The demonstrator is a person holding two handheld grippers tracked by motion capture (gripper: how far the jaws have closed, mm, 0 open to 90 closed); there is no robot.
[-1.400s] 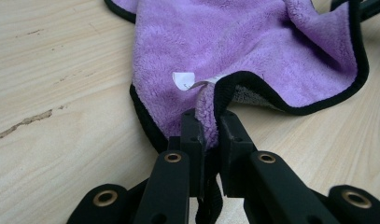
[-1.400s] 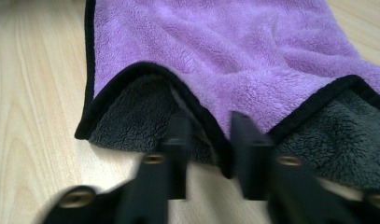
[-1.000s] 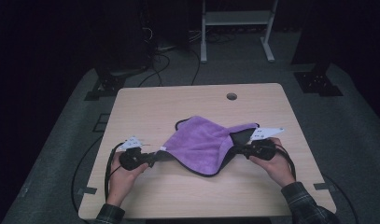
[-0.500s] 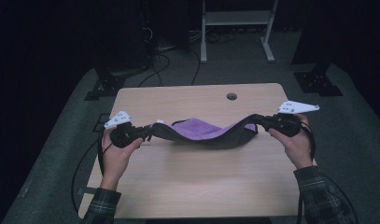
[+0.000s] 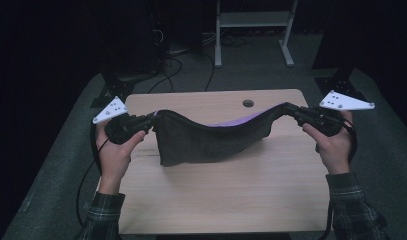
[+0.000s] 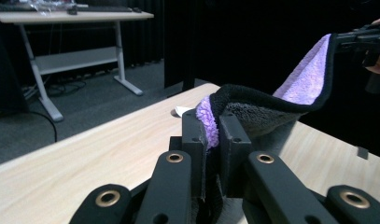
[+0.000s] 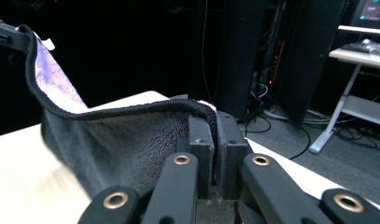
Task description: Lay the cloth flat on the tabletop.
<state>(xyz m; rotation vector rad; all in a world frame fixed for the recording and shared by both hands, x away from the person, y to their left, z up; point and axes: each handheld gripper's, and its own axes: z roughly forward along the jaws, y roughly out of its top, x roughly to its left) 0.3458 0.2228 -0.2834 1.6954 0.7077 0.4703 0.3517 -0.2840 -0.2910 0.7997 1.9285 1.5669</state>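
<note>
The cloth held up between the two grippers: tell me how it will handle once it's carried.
The cloth is probably floppy: it sags between the left gripper and the right gripper. Its fuzzy pile likely resists slipping. It seems light, pinched only at its corners.

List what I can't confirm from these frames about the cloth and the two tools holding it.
- Cloth: in the high view its purple face is turned away, leaving a sliver along the top edge; whether the hanging bottom edge touches the table is unclear.
- Left tool: the pinched corner is buried between the jaws in the left gripper view.
- Right tool: same in the right gripper view; the near table there is blurred.
</note>
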